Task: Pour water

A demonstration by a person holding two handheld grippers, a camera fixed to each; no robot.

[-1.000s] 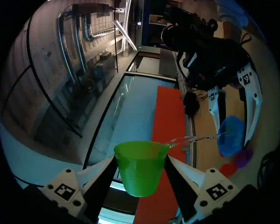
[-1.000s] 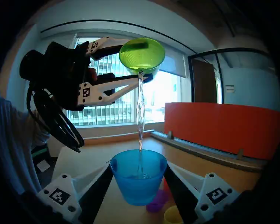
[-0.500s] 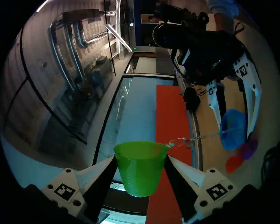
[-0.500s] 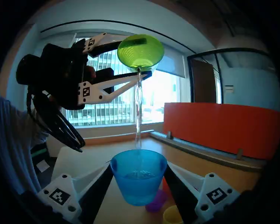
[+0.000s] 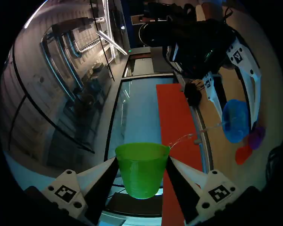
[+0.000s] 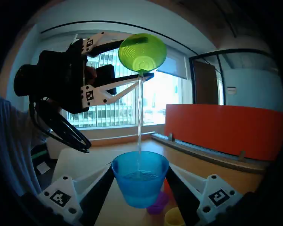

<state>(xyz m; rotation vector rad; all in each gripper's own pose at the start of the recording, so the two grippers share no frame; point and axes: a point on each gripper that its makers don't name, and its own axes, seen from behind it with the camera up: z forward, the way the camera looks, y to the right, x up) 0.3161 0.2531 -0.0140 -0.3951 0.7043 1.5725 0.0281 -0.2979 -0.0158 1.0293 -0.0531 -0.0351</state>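
My left gripper point(image 5: 142, 174) is shut on a green cup point(image 5: 142, 171), tipped on its side. A thin stream of water point(image 6: 139, 120) runs from its rim down into a blue cup point(image 6: 140, 181). My right gripper point(image 6: 140, 184) is shut on that blue cup, held upright below with water in its bottom. In the right gripper view the green cup point(image 6: 142, 52) and the left gripper point(image 6: 136, 56) hang high above. In the left gripper view the blue cup point(image 5: 235, 120) sits far right between the right gripper's white fingers point(image 5: 251, 81).
A wooden table point(image 6: 202, 167) lies under the cups, with a purple cup point(image 6: 159, 203), a yellow cup point(image 6: 175, 217) and a red cup point(image 5: 242, 154) on it. An orange partition point(image 6: 232, 126) stands at the right. Windows point(image 6: 107, 113) are behind. A person's sleeve point(image 6: 9, 150) is at left.
The stream goes on falling and has thinned. The left gripper has rolled a little with the green cup. The blue cup has stayed in place.
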